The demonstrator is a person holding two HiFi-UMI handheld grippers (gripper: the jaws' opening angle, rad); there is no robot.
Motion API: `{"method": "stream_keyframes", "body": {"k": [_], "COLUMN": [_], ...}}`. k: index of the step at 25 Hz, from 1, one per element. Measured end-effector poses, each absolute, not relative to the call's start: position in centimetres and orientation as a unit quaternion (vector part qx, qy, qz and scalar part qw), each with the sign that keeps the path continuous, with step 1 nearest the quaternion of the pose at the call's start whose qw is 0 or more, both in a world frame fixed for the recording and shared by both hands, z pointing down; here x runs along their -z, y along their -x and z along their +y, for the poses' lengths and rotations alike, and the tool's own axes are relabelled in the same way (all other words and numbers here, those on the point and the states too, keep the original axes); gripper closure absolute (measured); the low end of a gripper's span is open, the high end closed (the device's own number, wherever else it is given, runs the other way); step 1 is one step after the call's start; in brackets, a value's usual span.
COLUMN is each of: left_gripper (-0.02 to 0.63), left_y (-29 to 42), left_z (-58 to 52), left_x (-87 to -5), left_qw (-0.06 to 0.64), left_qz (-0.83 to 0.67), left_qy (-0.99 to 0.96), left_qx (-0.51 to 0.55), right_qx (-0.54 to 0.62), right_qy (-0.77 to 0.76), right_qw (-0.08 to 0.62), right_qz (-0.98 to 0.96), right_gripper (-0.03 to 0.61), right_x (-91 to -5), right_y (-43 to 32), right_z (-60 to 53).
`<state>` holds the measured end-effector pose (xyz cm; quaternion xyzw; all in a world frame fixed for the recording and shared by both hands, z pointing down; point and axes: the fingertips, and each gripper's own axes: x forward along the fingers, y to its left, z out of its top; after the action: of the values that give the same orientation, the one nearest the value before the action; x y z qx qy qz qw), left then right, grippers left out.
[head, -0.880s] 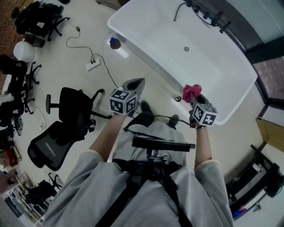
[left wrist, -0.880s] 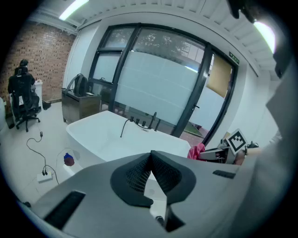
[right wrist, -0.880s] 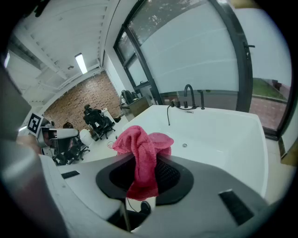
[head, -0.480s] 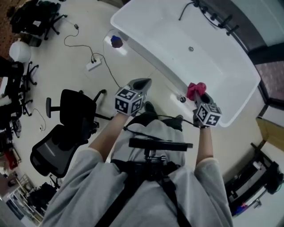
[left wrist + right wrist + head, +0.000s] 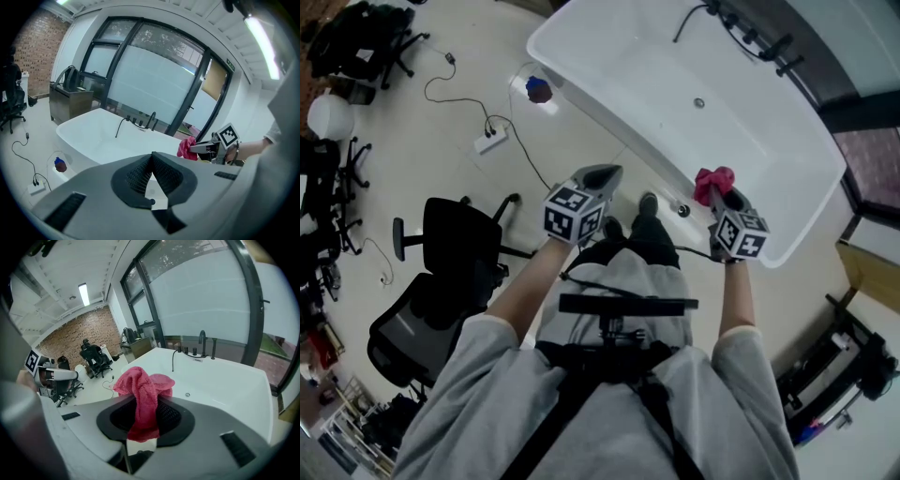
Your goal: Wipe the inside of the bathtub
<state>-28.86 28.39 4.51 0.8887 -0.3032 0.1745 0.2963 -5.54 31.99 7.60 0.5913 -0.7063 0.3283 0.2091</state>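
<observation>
A white freestanding bathtub (image 5: 787, 202) lies ahead of me, its inside bare with a drain (image 5: 698, 103) and a dark tap set (image 5: 748, 36) on the far rim. My right gripper (image 5: 719, 190) is shut on a pink cloth (image 5: 712, 181) and hovers over the tub's near rim. The cloth (image 5: 142, 394) bunches up above the pads in the right gripper view, with the tub (image 5: 243, 380) behind it. My left gripper (image 5: 602, 175) is shut with nothing in it, over the floor short of the tub. In the left gripper view its pads meet, the tub (image 5: 93, 133) beyond.
A black office chair (image 5: 441, 272) stands on the floor at my left. A power strip (image 5: 494, 139) with cables and a small blue object (image 5: 538, 90) lie on the floor beside the tub. Dark window frames (image 5: 844, 112) and equipment (image 5: 839, 384) border the right.
I have stepped closer to the tub, one foot now forward. Both grippers have moved slightly up toward the tub rim, the cloth still held in the right one.
</observation>
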Motion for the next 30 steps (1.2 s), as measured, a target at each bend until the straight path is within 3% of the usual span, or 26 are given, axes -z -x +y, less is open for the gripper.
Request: {"method": "stream_keyframes", "body": {"k": [16, 30], "left_gripper": [0.609, 0.609], "left_y": [21.3, 16.1], "left_z": [17.9, 12.9], "left_x": [-6.5, -10.8], "left_qw": [0.311, 0.283], "left_qz": [-0.328, -0.297], "left_qy": [-0.866, -0.869], "left_qx": [-0.213, -0.276], "right_qx": [-0.358, -0.386], "right_qy": [-0.499, -0.394], "right_qw": [0.235, 0.232], "right_qz": [-0.753, -0.801], "right_gripper": [0.471, 0.472], "right_x": [-12.5, -20.1], "right_y": [0.7, 0.3], "right_z": [21.1, 16.5]}}
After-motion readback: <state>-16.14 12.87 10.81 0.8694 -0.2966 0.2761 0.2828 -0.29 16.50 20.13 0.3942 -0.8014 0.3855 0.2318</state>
